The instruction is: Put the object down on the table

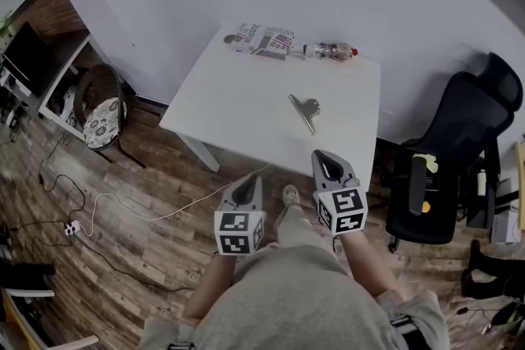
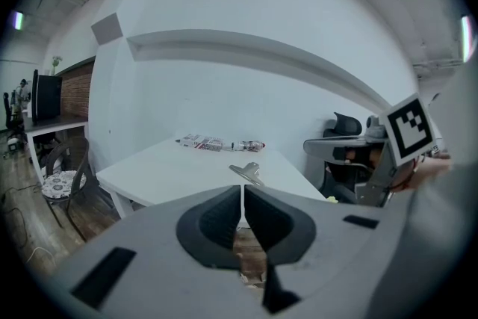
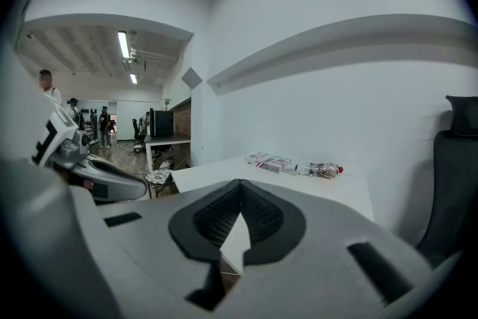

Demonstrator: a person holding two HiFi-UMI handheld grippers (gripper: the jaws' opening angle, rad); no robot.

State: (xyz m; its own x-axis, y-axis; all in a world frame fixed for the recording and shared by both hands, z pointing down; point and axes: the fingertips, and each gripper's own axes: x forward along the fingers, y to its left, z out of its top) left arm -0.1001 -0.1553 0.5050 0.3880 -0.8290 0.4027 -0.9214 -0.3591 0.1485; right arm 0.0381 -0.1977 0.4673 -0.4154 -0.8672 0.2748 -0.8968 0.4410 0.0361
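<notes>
A person in grey stands at the near edge of a white table (image 1: 246,106), a gripper in each hand. The left gripper (image 1: 248,188) hangs over the wooden floor (image 1: 123,201) just short of the table. Its jaws are pressed together with only a hairline slit between them and nothing held. The right gripper (image 1: 326,159) reaches the table's near edge, its jaws likewise closed tip to tip and empty. Between the two, a shoe (image 1: 290,195) shows on the boards, and a pale cable (image 1: 164,215) trails off to the left.

Farther on, a metal clip (image 1: 304,111) lies flat on the tabletop, right of centre and well apart from both grippers. It appears to be a spring clip, though it is small in every view. Along the far edge by the wall lie a printed carton (image 1: 262,40) and, just beside its right end, a clear plastic bottle (image 1: 332,52) with a red cap. A black office chair (image 1: 459,135) stands right of the table, and a round patterned chair (image 1: 100,106) sits to its left.
</notes>
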